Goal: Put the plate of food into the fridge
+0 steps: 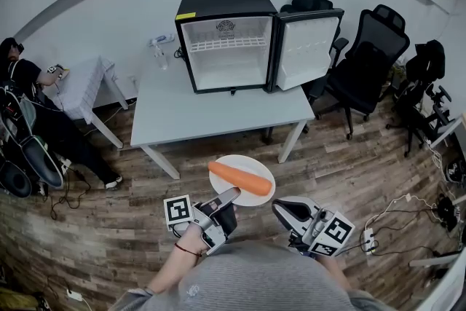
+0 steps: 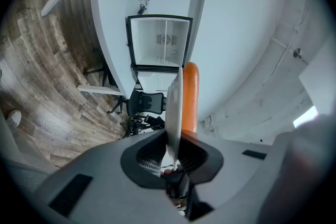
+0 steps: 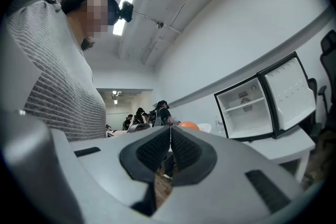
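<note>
A white plate (image 1: 245, 170) carrying an orange carrot (image 1: 240, 179) hangs in the air in front of the table, held by its near rim. My left gripper (image 1: 228, 197) is shut on that rim; in the left gripper view the plate (image 2: 174, 107) runs edge-on between the jaws with the carrot (image 2: 190, 97) beside it. My right gripper (image 1: 284, 210) hovers just right of the plate, jaws shut and empty (image 3: 170, 150). The black mini fridge (image 1: 227, 40) stands on the white table (image 1: 218, 109) with its door (image 1: 306, 47) swung open to the right; its white inside is bare.
Black office chairs (image 1: 364, 62) crowd the right of the table. A small white side table (image 1: 84, 87) and a person stand at the left. Cables and a power strip (image 1: 371, 237) lie on the wood floor at the right.
</note>
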Action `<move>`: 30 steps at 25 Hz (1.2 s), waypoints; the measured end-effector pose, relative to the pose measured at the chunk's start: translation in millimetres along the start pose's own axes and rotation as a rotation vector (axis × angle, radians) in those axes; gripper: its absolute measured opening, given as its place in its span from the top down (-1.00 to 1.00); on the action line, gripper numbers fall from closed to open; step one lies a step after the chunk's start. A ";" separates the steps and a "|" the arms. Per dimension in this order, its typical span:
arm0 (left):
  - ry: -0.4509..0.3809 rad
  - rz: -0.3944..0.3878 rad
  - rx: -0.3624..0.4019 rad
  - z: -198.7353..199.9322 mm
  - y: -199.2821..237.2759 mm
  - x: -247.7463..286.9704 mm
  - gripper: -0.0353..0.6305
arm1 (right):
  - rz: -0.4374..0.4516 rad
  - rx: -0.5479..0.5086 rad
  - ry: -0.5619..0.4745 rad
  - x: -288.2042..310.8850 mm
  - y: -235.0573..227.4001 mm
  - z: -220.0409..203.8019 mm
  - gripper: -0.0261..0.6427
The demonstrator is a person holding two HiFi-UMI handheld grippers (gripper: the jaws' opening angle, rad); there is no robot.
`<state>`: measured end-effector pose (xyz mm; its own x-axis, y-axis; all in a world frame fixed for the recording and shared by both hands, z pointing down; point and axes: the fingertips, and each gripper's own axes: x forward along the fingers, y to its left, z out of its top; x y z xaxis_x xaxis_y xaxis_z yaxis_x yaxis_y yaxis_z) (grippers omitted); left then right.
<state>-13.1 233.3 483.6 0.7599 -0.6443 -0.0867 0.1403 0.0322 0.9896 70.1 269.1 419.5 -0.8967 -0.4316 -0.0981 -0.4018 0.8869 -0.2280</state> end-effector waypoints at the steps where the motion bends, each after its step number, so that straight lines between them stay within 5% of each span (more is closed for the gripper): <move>1: -0.001 0.000 0.002 0.4 -0.2 0.5 0.75 | -0.002 0.000 -0.001 -0.8 -0.9 0.4 0.88; 17: -0.045 -0.019 0.023 32.7 -5.5 4.8 0.75 | -0.025 0.015 -0.007 1.0 -14.7 -2.2 0.88; 30: -0.021 -0.042 0.015 101.4 -8.0 52.2 0.75 | -0.060 0.008 0.007 44.7 -83.4 9.1 0.88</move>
<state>-38.9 121.9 482.9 0.7399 -0.6608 -0.1263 0.1627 -0.0065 0.9867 65.2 174.3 425.4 -0.8721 -0.4831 -0.0775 -0.4538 0.8578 -0.2413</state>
